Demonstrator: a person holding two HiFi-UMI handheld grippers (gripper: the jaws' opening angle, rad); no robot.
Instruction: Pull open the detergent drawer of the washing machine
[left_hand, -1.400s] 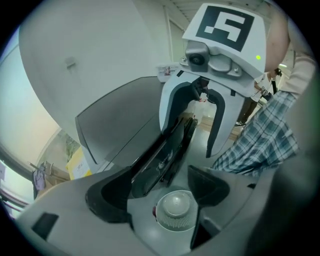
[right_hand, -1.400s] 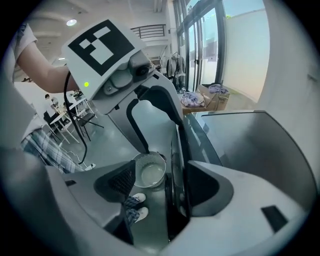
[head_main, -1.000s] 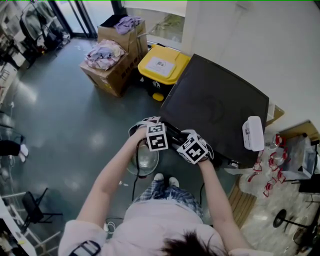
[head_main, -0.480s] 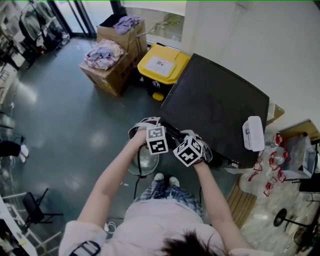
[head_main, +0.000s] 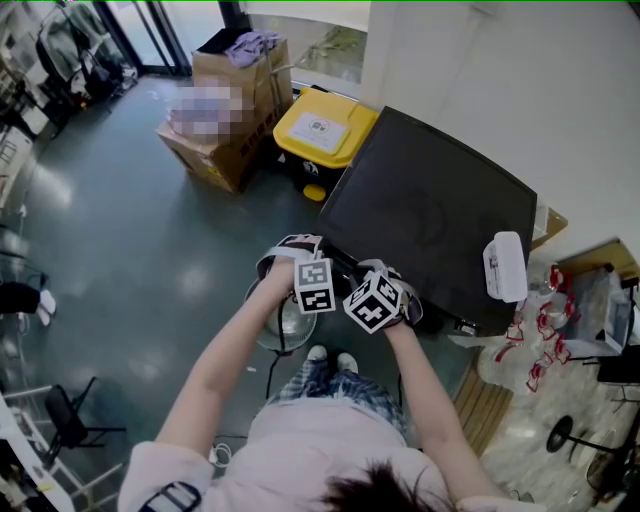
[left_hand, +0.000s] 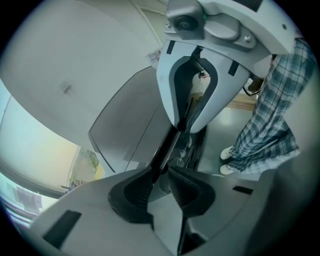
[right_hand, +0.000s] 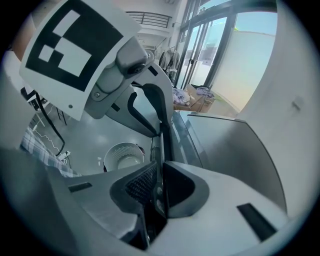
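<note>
- Detergent drawer (left_hand: 164, 150): thin dark edge at the washing machine (head_main: 430, 210) front. The closing right gripper (right_hand: 159, 187) pinches it; the closing left gripper (left_hand: 161, 180) straddles it, pads just clear.
- Round basket (head_main: 290, 322) on the floor.
- Yellow bin (head_main: 345, 140): lid label unreadable.
- Cardboard box (head_main: 240, 75) holds clothes (head_main: 250, 42).

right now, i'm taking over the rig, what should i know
Left gripper: jaws closing around the thin dark strip along the black-topped washing machine's front edge, slight gap at one pad.
Right gripper: closing, pads pressed on the same strip.
Done: both grippers set on the strip, apparently the detergent drawer front.
Left to do: finish the left grip, pull the drawer out; no view shows it out yet.
</note>
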